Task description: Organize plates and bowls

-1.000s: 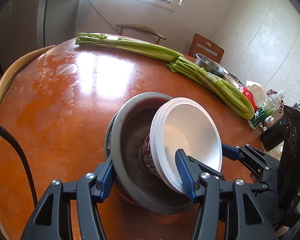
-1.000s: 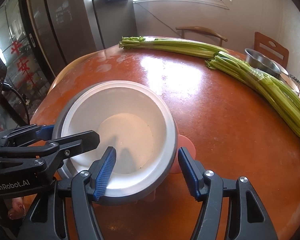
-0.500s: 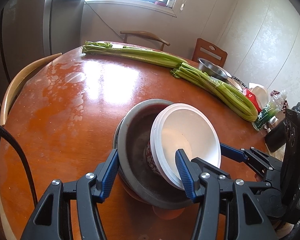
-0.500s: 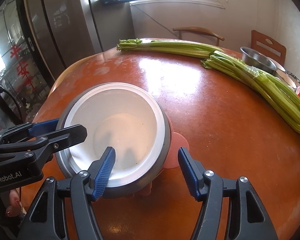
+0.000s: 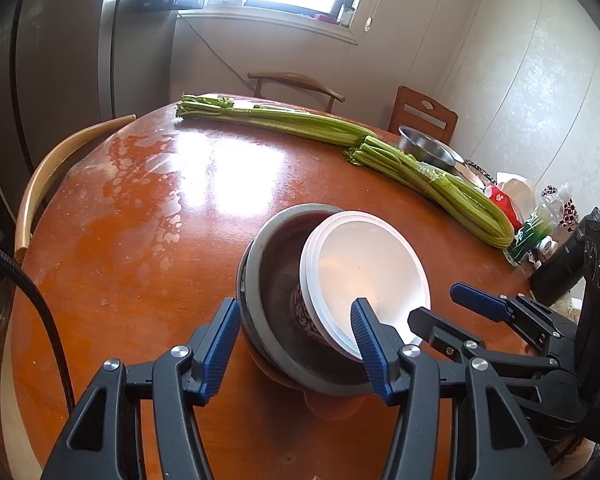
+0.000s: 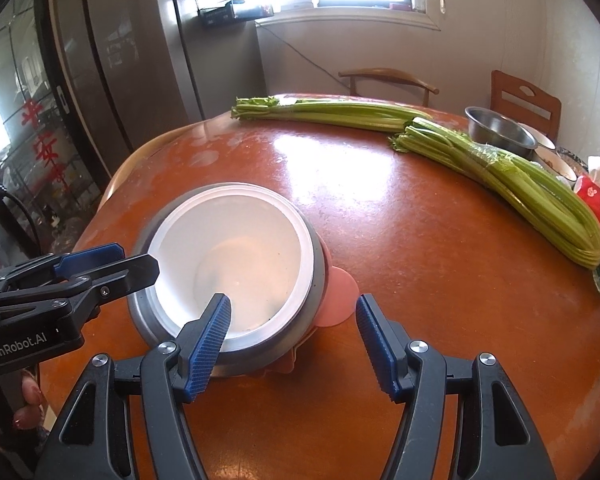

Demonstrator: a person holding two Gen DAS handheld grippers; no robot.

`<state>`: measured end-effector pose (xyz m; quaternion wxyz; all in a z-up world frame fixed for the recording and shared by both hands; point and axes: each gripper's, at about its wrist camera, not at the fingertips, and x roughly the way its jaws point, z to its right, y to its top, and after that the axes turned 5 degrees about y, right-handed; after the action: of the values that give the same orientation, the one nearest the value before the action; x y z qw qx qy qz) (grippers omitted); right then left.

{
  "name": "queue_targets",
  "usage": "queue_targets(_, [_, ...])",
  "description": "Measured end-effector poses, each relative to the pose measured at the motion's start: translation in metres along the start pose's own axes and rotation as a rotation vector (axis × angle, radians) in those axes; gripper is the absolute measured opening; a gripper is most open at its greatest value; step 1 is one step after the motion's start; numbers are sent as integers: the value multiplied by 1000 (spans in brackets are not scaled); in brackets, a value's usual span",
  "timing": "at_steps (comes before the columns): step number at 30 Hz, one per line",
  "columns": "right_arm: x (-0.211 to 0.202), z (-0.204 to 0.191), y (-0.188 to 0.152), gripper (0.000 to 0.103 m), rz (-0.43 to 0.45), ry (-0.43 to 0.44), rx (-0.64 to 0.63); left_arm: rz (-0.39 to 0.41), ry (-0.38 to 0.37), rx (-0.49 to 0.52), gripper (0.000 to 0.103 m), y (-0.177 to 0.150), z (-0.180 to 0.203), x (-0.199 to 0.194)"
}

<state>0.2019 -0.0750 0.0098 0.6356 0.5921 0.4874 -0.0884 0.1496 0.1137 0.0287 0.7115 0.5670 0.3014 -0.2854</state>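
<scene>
A white bowl (image 5: pixel 364 272) with a patterned outside leans tilted inside a grey metal bowl (image 5: pixel 268 280), which sits on a pink plate (image 5: pixel 332 404) on the round orange table (image 5: pixel 140 248). My left gripper (image 5: pixel 296 344) is open just in front of the stack, a little above the table. In the right wrist view the white bowl (image 6: pixel 240 264) fills the grey bowl (image 6: pixel 316 280), with the pink plate (image 6: pixel 338 300) showing beneath. My right gripper (image 6: pixel 294 344) is open, near the stack's right front, touching nothing.
Two celery bunches (image 6: pixel 500 172) lie across the far side of the table. A steel bowl (image 6: pixel 500 128), a red packet (image 6: pixel 596 200) and bottles (image 5: pixel 540 224) crowd the right edge. Chairs (image 5: pixel 60 168) stand around the table. A fridge (image 6: pixel 120 60) stands at the left.
Both grippers have drawn back and up from the bowl stack, which now sits further from the fingers. The stack itself has not moved.
</scene>
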Motion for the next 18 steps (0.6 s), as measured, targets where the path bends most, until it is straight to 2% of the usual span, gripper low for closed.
queue_targets(5, [-17,-5,-6,67,26,-7,-9,26,14,12,58,-7,5,-15])
queue_targets(10, [-35,-9,-18,67,48,-15,-16,55,69,1,59,-20,8,-33])
queue_targets(18, [-61,-15,-47,67,59,-31,-18,80,80,13,61,-48,18,-59])
